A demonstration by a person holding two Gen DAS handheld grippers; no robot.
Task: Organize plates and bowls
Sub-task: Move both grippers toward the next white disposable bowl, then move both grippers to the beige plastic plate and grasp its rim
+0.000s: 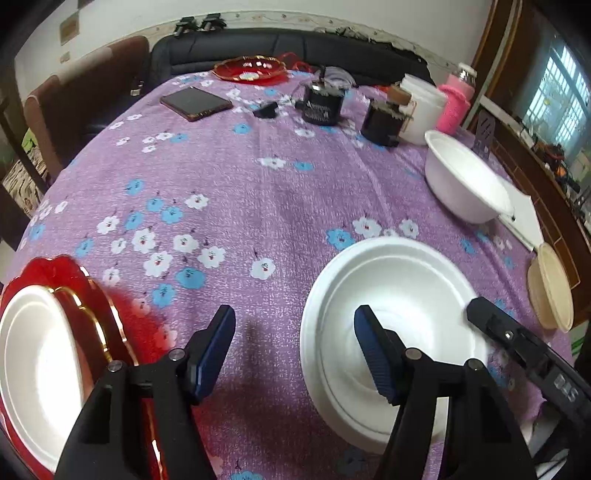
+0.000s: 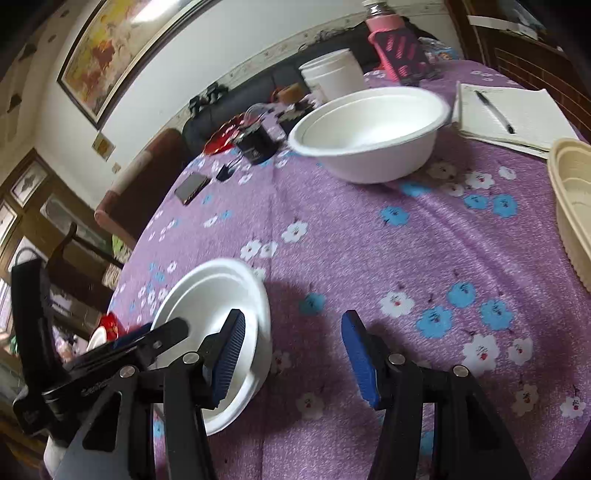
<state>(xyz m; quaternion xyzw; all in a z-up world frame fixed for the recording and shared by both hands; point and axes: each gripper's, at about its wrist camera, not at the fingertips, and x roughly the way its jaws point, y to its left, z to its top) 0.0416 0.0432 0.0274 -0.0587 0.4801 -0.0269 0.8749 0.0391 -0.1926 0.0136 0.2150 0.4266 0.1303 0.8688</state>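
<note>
Both wrist cameras hover low over the table, facing the far sofa, sharing the white plate (image 1: pixel 391 295) (image 2: pixel 218 295) between them.

A white wall (image 1: pixel 332 14) stood behind a black sofa (image 1: pixel 295 48) and a brown chair (image 1: pixel 85 96). A framed painting (image 2: pixel 110 48) hung above; daylight came through a barred window (image 1: pixel 554 92).

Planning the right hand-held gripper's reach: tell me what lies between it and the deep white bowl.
Nothing visible does. Only bare purple tablecloth lies between the open right hand-held gripper and the deep white bowl. The white plate sits off to its left.
</note>
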